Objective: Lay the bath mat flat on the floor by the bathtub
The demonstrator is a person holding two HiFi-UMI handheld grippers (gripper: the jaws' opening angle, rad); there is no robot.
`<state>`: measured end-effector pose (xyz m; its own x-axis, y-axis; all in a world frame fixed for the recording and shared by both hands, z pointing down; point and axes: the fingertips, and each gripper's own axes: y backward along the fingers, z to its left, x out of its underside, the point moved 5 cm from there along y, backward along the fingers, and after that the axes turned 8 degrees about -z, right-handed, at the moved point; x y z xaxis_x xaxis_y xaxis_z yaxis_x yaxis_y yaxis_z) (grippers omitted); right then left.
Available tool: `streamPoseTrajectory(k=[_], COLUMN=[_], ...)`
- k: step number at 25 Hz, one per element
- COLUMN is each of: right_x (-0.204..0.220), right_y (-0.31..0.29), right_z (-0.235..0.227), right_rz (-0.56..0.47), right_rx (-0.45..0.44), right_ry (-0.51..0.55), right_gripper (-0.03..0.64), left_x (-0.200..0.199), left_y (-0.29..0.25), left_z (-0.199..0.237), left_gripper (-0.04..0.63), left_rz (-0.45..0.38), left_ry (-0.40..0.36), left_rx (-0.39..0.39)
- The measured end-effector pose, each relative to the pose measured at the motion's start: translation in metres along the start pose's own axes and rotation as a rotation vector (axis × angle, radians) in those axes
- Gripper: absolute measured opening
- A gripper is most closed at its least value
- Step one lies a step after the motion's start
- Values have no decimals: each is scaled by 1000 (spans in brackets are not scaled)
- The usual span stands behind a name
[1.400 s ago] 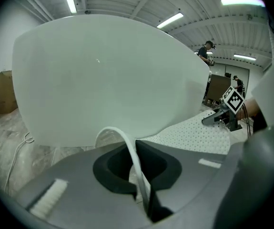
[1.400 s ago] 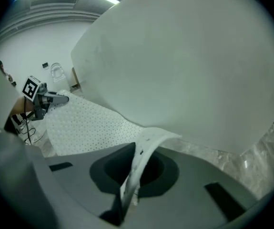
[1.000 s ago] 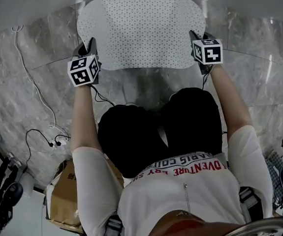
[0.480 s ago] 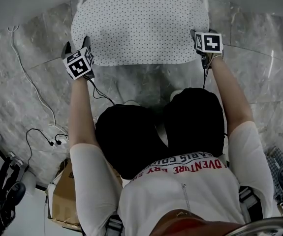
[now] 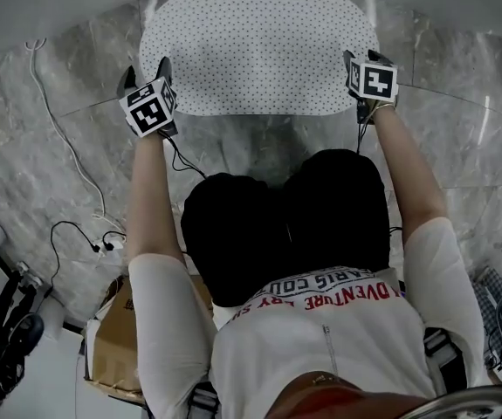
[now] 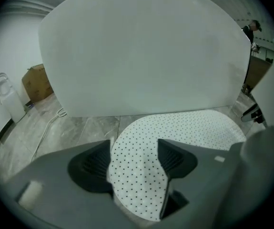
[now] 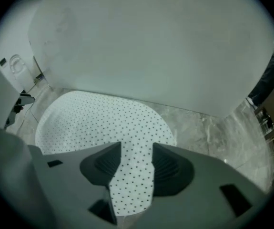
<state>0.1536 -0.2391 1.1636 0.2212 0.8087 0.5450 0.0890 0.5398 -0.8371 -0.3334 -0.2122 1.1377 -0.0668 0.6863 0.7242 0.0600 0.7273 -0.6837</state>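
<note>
Opening just now, left gripper and right gripper both stand jaws apart astride the bath mat's near edge; it lies flat on the floor just beside the bathtub, seemingly placed.

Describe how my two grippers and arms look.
The left gripper and right gripper are dark grey, with ribbed black pads and a white cube of black square markers each. A thin black cable trails from each. Short white sleeves cover the upper arms.

Bathtub wall close behind bath mat, open floor left, cable crossing it
</note>
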Motion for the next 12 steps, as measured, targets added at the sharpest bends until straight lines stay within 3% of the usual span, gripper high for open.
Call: streamPoseTrajectory(k=[2, 4, 9, 12], right_x=[-12, -26, -84, -124], right_y=[16, 35, 120, 198], right_z=[8, 21, 54, 71], right_rz=[-22, -36, -115, -170], right_rx=[-28, -73, -176, -218], right_ry=[11, 30, 89, 116], right_gripper=[74, 31, 11, 9], left_x=[-13, -30, -86, -133], left_y=[16, 37, 111, 179], left_z=[-2, -4, -22, -35], left_gripper=[150, 15, 11, 11], left_rz=[14, 24, 30, -12], left_ry=[1, -17, -38, -78], left_rx=[-12, -13, 68, 110])
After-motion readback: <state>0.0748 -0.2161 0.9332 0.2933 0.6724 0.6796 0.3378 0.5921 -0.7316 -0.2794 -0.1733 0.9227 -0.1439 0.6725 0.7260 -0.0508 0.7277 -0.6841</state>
